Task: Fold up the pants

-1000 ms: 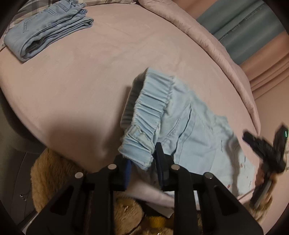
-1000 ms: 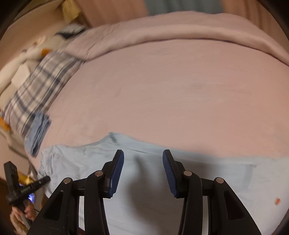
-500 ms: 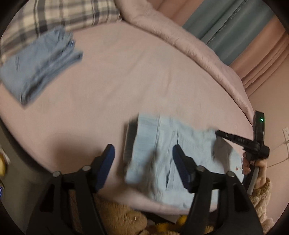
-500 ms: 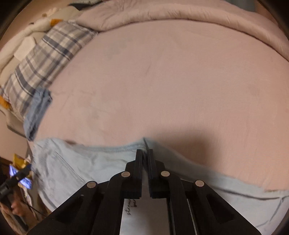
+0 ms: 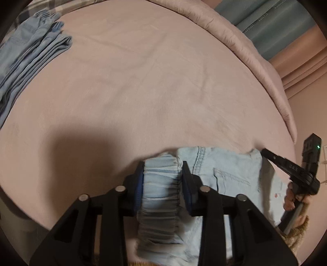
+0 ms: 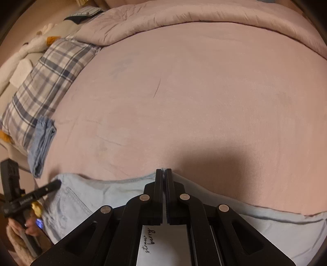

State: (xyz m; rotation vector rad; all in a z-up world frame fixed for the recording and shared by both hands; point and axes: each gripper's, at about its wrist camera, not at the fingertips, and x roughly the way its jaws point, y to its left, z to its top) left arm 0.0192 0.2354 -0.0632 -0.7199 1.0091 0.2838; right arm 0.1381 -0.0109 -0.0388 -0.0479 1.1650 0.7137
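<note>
Light blue denim pants lie along the near edge of a pink bed. My left gripper has its blue-padded jaws closed around the gathered elastic waistband. In the right wrist view the pants stretch along the bed edge, and my right gripper is shut on the pants' far edge near the middle. The right gripper also shows in the left wrist view, and the left gripper shows in the right wrist view.
A folded pair of blue jeans lies at the far left of the bed, next to a plaid pillow. A rolled pink duvet runs along the far side. Curtains hang beyond.
My left gripper, open half a second ago, has closed on the waistband. My right gripper closed on the pants' edge earlier and stays shut.
</note>
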